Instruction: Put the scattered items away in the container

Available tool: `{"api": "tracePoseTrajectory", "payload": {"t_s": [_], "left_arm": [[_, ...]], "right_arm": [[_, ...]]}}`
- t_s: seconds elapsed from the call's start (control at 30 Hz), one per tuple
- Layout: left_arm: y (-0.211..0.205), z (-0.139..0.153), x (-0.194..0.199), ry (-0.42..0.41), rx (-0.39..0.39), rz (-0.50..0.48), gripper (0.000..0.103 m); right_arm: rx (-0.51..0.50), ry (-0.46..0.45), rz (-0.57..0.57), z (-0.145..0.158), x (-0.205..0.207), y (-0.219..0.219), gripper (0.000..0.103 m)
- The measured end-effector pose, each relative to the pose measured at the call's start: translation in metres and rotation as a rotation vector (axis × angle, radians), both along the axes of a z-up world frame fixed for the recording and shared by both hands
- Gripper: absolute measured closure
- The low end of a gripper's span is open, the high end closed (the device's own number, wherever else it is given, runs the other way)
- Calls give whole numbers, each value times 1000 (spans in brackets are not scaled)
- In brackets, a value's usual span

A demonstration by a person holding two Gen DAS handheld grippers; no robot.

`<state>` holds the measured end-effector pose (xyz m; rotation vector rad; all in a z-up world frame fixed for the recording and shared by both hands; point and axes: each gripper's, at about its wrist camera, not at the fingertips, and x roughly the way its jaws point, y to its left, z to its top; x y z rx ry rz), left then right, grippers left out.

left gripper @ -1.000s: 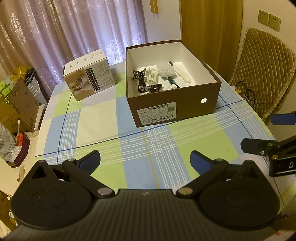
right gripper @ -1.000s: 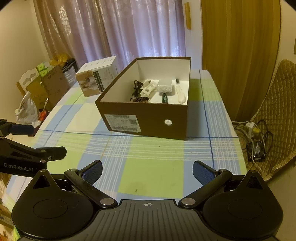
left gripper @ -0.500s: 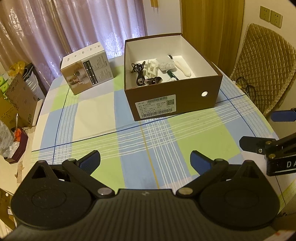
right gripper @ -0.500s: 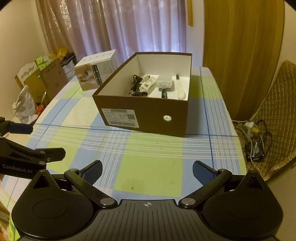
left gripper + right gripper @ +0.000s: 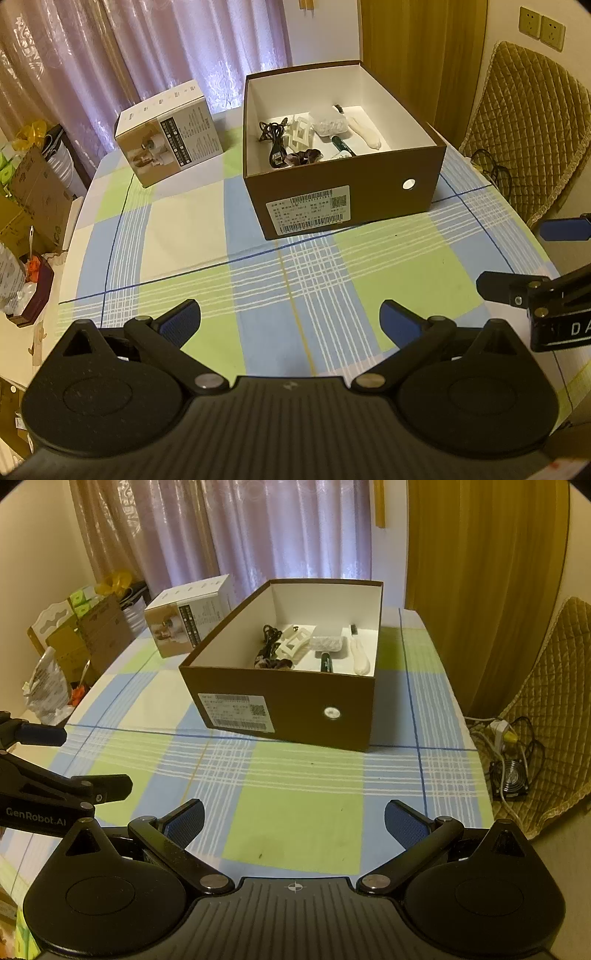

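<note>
1. The left gripper [image 5: 290,319] hangs above the near part of the checked tablecloth [image 5: 177,236], its blue-padded fingers spread wide with nothing between them.
2. The right gripper [image 5: 293,821] is likewise splayed and empty, over a green square of the cloth.
3. Each gripper shows in the other's view: the right one juts in at the right edge of the left wrist view, and the left one, marked "GenRobot.AI", at the left edge of the right wrist view.
4. The brown shoebox [image 5: 369,184] stands lidless on the far half of the table, well apart from both grippers, with a white barcode label [image 5: 308,214] and a round hole on its near wall.
5. Inside the box lie a coiled black USB cable [image 5: 275,142], a white hair claw clip [image 5: 301,133], a clear plastic packet [image 5: 328,123], a dark green pen-like stick [image 5: 325,661] and a long white object [image 5: 365,131]; a dark, crumpled item by the cable is too small to name.
6. A white-and-tan product carton [image 5: 168,136] sits on the cloth left of the shoebox, apart from it.
7. A quilted chair [image 5: 528,122] stands to the right of the table, and cardboard boxes [image 5: 92,631] to its left.
</note>
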<state>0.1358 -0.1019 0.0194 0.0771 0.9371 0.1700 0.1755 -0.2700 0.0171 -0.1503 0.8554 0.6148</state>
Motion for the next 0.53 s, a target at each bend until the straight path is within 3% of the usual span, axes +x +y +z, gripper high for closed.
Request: {"api": "tracePoseTrajectory", "payload": {"t_s": [0.53], "left_arm": [[-1, -4, 6, 7, -3, 3, 1]], "right_arm": [[-3, 9, -1, -2, 5, -1, 2]]}}
